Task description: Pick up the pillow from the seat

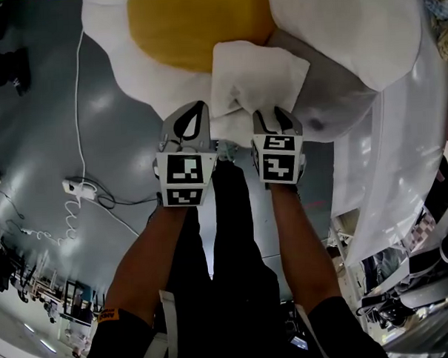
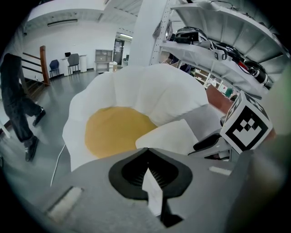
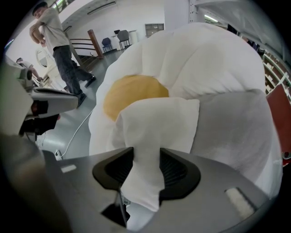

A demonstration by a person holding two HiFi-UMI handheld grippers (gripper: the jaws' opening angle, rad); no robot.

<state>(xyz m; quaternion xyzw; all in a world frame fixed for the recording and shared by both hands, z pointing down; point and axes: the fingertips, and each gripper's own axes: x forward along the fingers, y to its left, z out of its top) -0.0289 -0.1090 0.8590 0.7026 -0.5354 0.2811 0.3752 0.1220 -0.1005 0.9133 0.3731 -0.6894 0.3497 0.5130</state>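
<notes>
Two forearms reaching down in the head view, with the left claw (image 1: 194, 124) and the right claw (image 1: 275, 119) side by side at the near edge of the white pillow (image 1: 258, 76). Pillow lying on the seat (image 1: 153, 74), a big white cushion shaped like a fried egg with a yellow centre (image 1: 195, 24), just right of that yellow patch and overlapping its edge. Grey floor (image 1: 36, 116) to the left, crossed by a white cable (image 1: 78, 107). Left gripper view: jaws brought together on a thin corner of the pillow's white fabric, the rest of the pillow spreading beyond, the right claw close by on the right. Right gripper view: jaws standing wider, pads pressing a thick fold of the pillow from both sides, fabric bunched through the gap and hanging out on the near side. Person (image 3: 61, 41) walking far off at the left.
</notes>
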